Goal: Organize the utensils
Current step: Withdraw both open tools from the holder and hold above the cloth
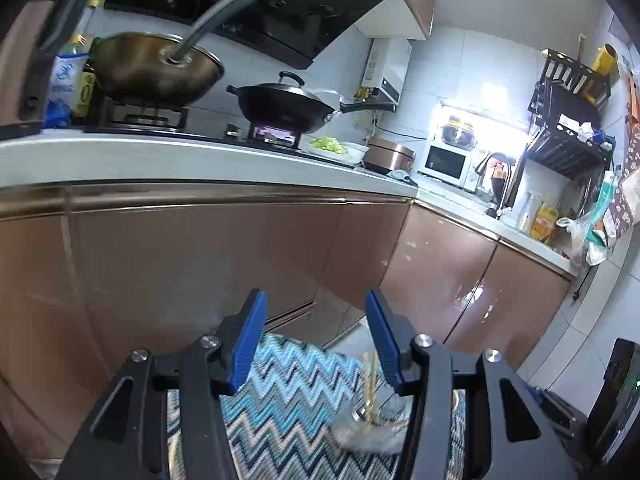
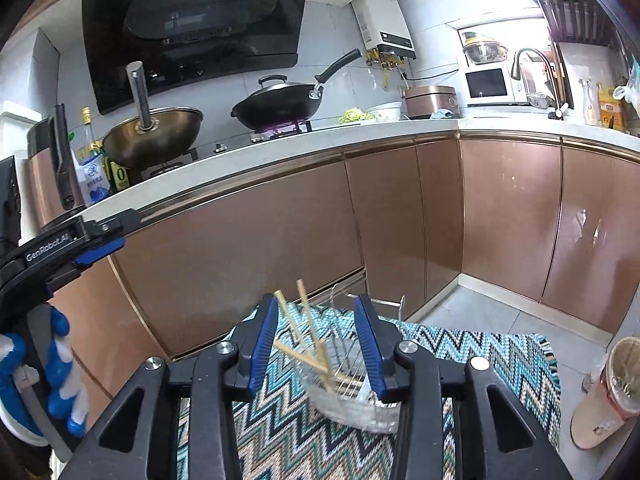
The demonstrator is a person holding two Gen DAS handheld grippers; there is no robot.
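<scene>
**Both grippers open above the zigzag rug, chopsticks in the clear container**

Your left gripper [image 1: 316, 340] has its blue-padded fingers [image 1: 250, 344] spread wide with nothing between them. Below and just inside the right finger of that pair, the clear glass container [image 1: 368, 428] sits on the woven teal, white and black zigzag rug [image 1: 280, 412], blurred, with the pale wooden chopsticks [image 1: 370, 384] standing up out of it.

Your right gripper [image 2: 316, 344] is likewise open and holds nothing. Between its fingers you see the same container [image 2: 352, 404] resting on the rug [image 2: 480, 356], and the chopsticks [image 2: 304, 332] lean out of it toward the left finger, crossing one another. A thin wire rack [image 2: 348, 376] lies in or behind the container; which, you cannot tell.

Beyond the fingertips runs a wall of glossy copper-brown cabinet doors [image 2: 400, 216] under a white countertop [image 2: 280, 152]. On the stove ahead stand a brass-coloured wok with a steel handle [image 2: 154, 136] and a lidded black wok [image 2: 280, 106] over a lit flame. A black range hood [image 2: 200, 24] hangs above. To the right of the right finger, a tan paper cup [image 2: 608, 392] stands on the grey tiled floor [image 2: 500, 316]. At far left your blue-and-white gloved hand [image 2: 60, 368] grips the other tool.
</scene>
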